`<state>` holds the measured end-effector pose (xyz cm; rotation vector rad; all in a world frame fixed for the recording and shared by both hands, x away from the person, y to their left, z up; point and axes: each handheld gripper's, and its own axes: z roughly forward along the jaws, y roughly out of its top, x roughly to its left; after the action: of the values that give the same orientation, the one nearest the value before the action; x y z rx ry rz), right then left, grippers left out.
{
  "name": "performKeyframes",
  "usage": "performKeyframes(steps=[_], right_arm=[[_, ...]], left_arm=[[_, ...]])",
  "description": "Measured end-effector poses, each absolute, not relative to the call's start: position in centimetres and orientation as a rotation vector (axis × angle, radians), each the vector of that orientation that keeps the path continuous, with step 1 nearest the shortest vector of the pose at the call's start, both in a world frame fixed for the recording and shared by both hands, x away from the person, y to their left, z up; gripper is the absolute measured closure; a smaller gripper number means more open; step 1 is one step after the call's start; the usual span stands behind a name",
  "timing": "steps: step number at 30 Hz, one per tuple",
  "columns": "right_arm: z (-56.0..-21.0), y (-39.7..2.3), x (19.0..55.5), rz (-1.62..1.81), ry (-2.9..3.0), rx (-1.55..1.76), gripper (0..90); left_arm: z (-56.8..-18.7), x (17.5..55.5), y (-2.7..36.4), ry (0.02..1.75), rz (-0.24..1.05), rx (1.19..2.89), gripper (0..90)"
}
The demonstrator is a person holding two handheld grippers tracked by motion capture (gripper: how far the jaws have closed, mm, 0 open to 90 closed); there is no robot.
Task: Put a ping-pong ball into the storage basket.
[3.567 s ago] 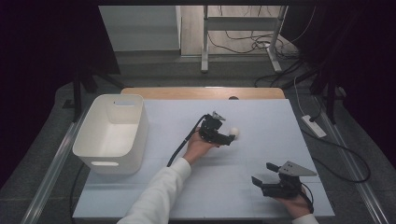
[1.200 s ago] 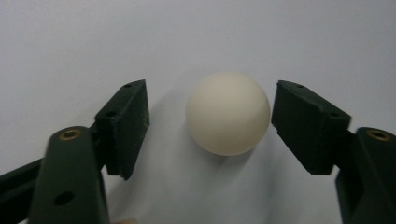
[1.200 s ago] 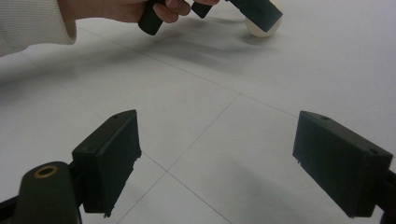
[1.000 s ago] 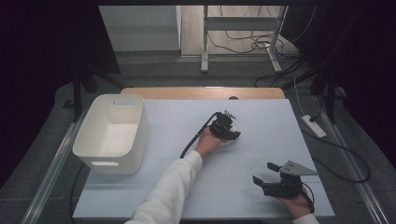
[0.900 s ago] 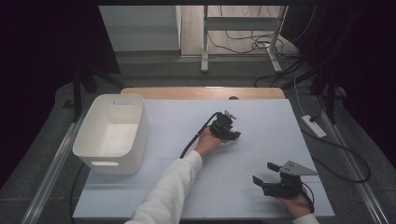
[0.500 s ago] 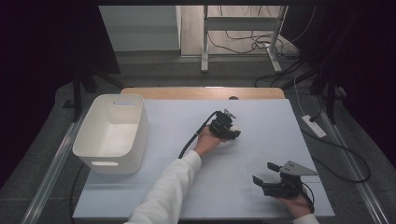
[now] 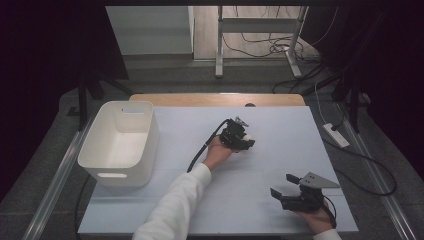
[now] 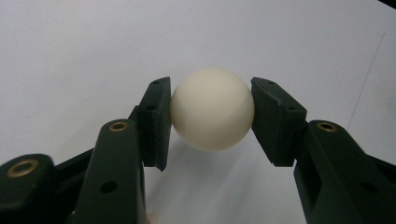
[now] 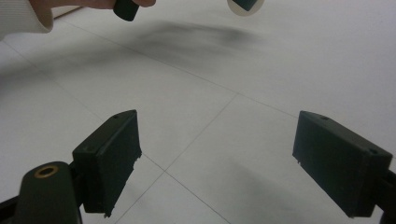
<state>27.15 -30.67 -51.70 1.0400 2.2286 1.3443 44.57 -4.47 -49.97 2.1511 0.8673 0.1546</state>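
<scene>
While it sits pinched between two black pads, the ball (image 8: 212, 108) shows as a smooth, cream-white sphere with a matte skin and no marking, a soft shadow spreading on the pale surface beneath it. In the high view the ball (image 7: 248, 138) is a small pale spot at the tip of the left gripper, near the middle of the table (image 7: 280, 125), a little toward its far edge.

A white bin (image 7: 120, 142) with a slot handle in its near wall stands on the table's left side, well apart from the ball. A black cable (image 7: 205, 146) trails from the left gripper back along the white sleeve (image 7: 175, 210). Fine seam lines cross the table's white cover. Between the ball and the bin the tabletop lies bare, with nothing in the path. Beyond the table, a white power strip (image 7: 336, 135) lies on the floor to the right.

The left gripper (image 8: 211, 114) is clenched on the ball: both pads (image 8: 156, 119) press its sides at about mid-height, the jaws held apart by the ball's own width. The right gripper (image 9: 217, 154) rests near the table's right front corner, its jaws spread wide with nothing between them, only the bare cover below. In the high view the right gripper (image 7: 286, 186) lies in the person's hand, well apart from the ball.
</scene>
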Motion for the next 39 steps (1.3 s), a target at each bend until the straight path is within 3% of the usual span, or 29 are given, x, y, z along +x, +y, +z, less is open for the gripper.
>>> performKeyframes(steps=[39], right_arm=[[-51.7,-30.5,27.1,1.335,2.229,1.032,14.9]], left_arm=[[-48.7,42.4,-2.2,0.863,0.182,2.100,50.8]])
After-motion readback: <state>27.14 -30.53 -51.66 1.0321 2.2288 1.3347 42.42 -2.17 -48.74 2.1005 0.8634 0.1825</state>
